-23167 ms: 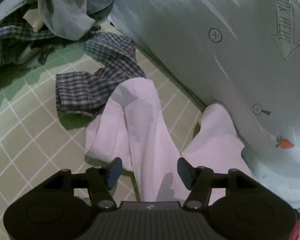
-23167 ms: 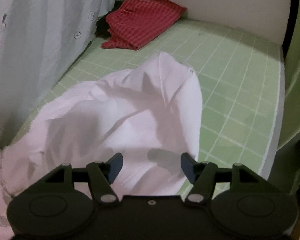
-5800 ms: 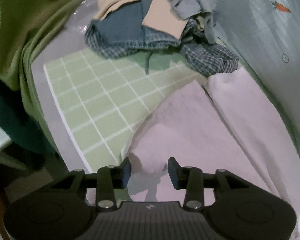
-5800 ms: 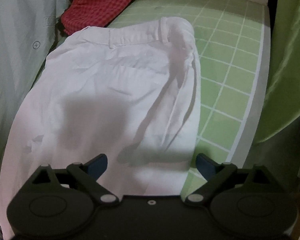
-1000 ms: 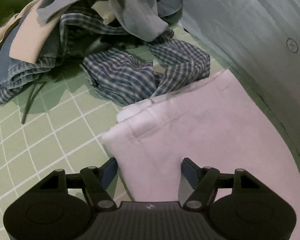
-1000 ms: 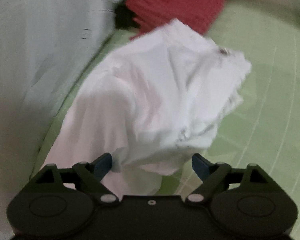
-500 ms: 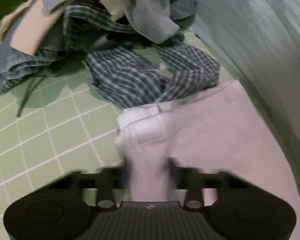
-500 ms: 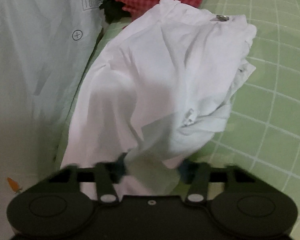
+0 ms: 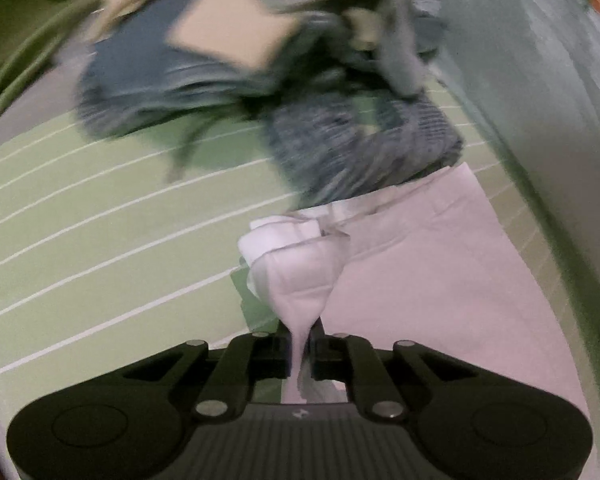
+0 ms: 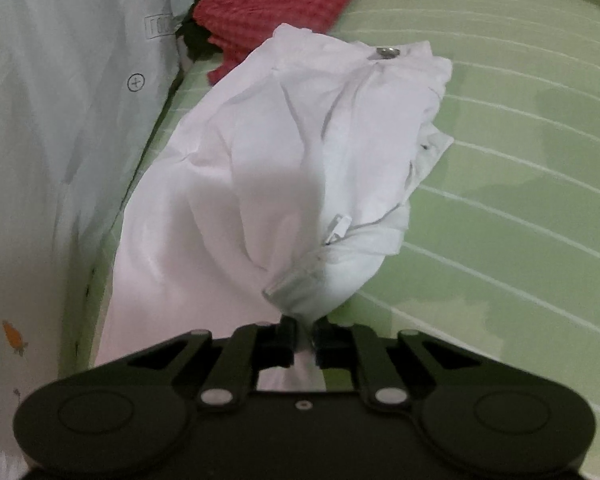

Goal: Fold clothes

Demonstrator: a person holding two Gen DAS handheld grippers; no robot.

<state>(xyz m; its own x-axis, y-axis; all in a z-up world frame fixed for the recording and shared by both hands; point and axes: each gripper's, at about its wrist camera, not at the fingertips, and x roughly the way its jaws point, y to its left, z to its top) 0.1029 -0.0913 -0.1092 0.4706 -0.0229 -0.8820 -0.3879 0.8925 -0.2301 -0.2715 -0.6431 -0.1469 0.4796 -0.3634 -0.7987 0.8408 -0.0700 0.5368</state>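
Observation:
White trousers (image 9: 432,280) lie on the green grid mat (image 9: 100,248). My left gripper (image 9: 300,350) is shut on a pinch of cloth at the leg-hem end, and the fabric rises in a cone to the jaws. In the right wrist view the waist end of the trousers (image 10: 300,160), with its metal button (image 10: 386,53) and open zip, is bunched up. My right gripper (image 10: 303,342) is shut on the cloth near the fly and lifts it off the mat (image 10: 520,200).
A pile of blue, checked and beige clothes (image 9: 268,80) lies beyond the hems. A folded red checked garment (image 10: 284,4) lies past the waistband. A pale blue printed sheet (image 10: 60,120) runs along one side of the mat.
Both grippers, open a second ago, have closed on the white trousers. The left has swung and lifted the hem end; the right has lifted the fly end.

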